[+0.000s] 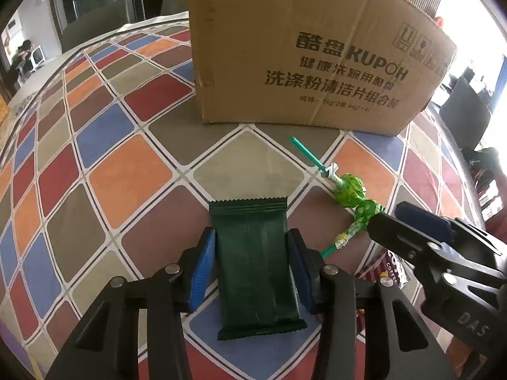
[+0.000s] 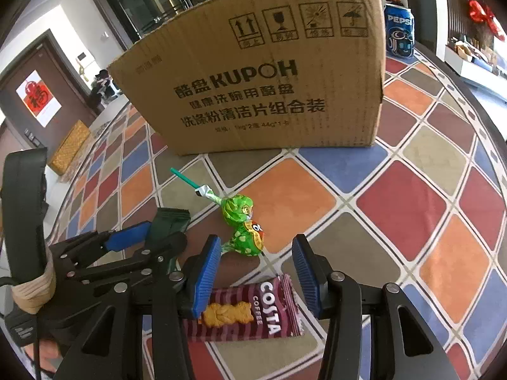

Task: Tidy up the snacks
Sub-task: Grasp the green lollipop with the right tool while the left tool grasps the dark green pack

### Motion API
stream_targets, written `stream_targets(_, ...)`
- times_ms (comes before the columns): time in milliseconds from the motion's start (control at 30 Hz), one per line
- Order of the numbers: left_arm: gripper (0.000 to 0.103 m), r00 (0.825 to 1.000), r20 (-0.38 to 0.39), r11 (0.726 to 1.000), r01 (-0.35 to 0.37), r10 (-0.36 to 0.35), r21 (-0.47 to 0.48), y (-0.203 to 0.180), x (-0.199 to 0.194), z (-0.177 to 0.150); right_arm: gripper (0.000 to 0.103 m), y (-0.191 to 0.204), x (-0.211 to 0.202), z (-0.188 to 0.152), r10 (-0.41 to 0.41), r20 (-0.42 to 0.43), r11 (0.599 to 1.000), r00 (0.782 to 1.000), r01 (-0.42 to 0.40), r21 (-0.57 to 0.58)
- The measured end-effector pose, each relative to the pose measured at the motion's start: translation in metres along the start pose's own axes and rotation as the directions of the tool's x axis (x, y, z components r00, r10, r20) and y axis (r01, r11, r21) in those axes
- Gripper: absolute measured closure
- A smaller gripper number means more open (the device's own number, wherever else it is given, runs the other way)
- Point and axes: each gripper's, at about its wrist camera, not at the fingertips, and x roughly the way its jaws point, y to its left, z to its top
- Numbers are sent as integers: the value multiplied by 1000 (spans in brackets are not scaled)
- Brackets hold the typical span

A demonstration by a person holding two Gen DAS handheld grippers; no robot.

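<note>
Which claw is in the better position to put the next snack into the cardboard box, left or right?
Left, probably. The left claw already has its pads on both sides of the dark green packet. The right claw is open over the Costa packet, holding nothing. The cardboard box stands directly ahead.

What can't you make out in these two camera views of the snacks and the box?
- Inside of the cardboard box: both views show only its outer walls.
- Costa packet: in the left view, mostly hidden behind the right tongs.
- Dark green packet: in the right view, mostly covered by the left tongs.
- Pepsi can: partly hidden behind the box.
</note>
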Motion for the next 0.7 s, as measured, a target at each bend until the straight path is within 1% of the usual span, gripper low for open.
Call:
stream_targets(67, 59, 1000, 1, 1000, 3, -3, -1, 0, 0, 0, 60, 2, 3, 1, 6, -4, 1000, 1000, -6, 0)
stream_targets(200, 59, 1000, 3, 1000, 15, -15, -11, 3, -1, 0, 65, 3, 11, 3, 16, -23, 1000, 1000, -16, 4)
stream_targets(300, 59, 1000, 0, 1000, 21, -21, -22, 5, -2, -1, 72, 2, 17, 2, 20, -41, 1000, 999, -19, 13)
stream_targets(333, 59, 1000, 0, 999, 23, -23, -25, 6, -2, -1, 75, 2, 18, 2, 35, -42, 999, 999, -34, 21)
stream_targets(367, 59, 1000, -1, 999, 24, -24, -28, 7, -3, -2, 75, 2, 19, 2, 39, -42, 999, 998, -38, 24)
stream_targets(433, 59, 1000, 1, 999, 27, -27, -34, 7, -5, -3, 78, 3, 18, 2, 31, -36, 999, 999, -30, 21)
stream_targets(700, 59, 998, 45, 999, 40, -38, -33, 6, -26, -4, 78, 6, 4, 2, 25, 3, 1000, 1000, -25, 8)
